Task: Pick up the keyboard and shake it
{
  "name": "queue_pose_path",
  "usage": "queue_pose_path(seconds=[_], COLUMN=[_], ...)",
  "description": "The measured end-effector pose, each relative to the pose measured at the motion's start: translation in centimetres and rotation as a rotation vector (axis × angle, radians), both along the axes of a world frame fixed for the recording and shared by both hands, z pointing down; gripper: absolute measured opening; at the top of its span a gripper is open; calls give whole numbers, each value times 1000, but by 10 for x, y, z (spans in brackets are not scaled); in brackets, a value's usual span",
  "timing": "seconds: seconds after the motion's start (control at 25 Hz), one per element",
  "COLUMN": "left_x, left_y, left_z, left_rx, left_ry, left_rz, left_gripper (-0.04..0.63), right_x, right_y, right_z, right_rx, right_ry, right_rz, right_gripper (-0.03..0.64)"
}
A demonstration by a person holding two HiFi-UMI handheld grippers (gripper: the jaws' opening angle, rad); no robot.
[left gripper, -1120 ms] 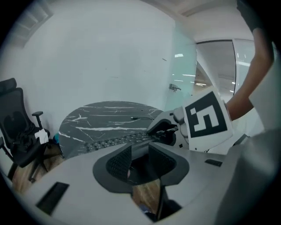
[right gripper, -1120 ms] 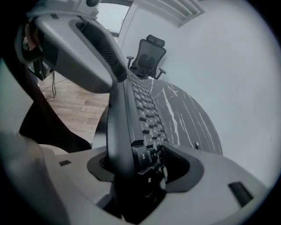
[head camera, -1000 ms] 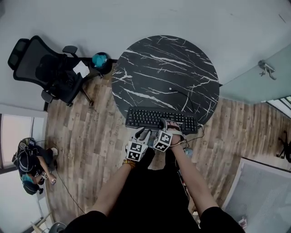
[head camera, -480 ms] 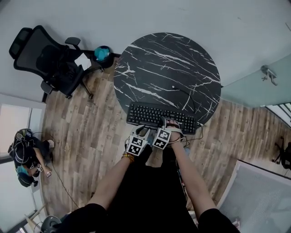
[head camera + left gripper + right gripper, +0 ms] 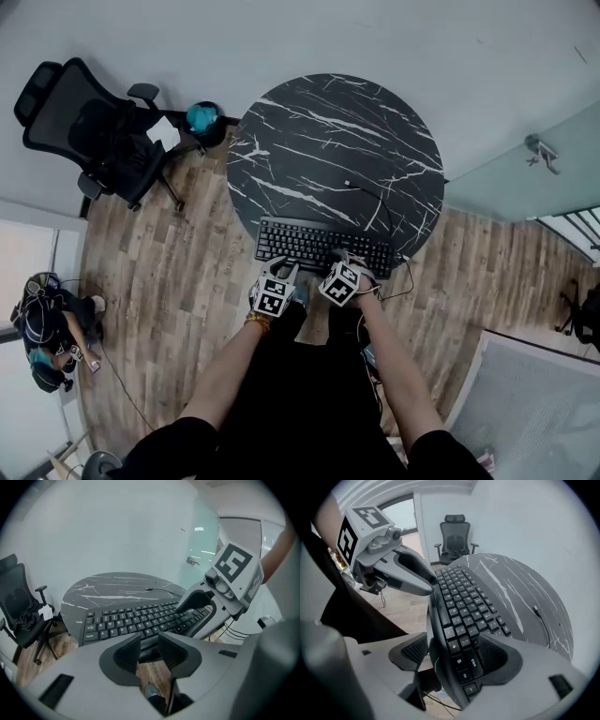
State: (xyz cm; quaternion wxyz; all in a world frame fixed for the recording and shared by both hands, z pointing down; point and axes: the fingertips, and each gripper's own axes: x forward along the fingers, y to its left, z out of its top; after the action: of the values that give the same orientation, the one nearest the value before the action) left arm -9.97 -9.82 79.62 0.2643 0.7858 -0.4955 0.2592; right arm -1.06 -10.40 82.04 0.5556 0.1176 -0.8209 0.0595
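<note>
Slippage risk: right gripper (image 5: 457,658), jaws just opened wide, straddles the keyboard (image 5: 464,602) without pressing; left gripper (image 5: 149,649) looks half-open, empty; lifting now would drop it.

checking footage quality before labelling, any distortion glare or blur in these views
Head view: sharp and evenly lit, floorboards bowing toward the edges. Left gripper view: black round vignette, light reflections on the glass panel, keyboard keys distinct. Right gripper view: strong fisheye curves the keyboard; table veins are clear.
</note>
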Motion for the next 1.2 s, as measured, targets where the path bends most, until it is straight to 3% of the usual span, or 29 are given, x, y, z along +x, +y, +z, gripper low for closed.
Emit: queue_pose_path(seconds=[0.24,0.44,0.56,0.72,0.76,0.8,0.84,1.2], left_x=[6,23,33,43,45,47,50,55], left_y=[-24,-52,-64,-76,-77,-78,-78,-72], left_z=[-50,-100,-137,-196,-211,-225,-238,-339], left_rx=[138,260,353,484,514,541,568,749], left_ry=[40,74,94,126,134,140,147,161], left_rz=[11,46,72,93,100,109,119,119], left_gripper=[121,121,121,121,121,121,121,92], right_x=[18,32,40,46,49,51,54,62], right_y=[-8,-43,-66,-84,-85,-87,-87,-71], right_z=[-18,-81,-138,-212,-229,-246,-261,-374], right_rx=[-64,-21,70,239,288,340,388,647], right_ry=[-134,-399,-561,-687,-715,-740,-762,-872], right_rz=[208,377,463,513,526,539,550,576], right_gripper=[324,323,322,304,258,145,84,75])
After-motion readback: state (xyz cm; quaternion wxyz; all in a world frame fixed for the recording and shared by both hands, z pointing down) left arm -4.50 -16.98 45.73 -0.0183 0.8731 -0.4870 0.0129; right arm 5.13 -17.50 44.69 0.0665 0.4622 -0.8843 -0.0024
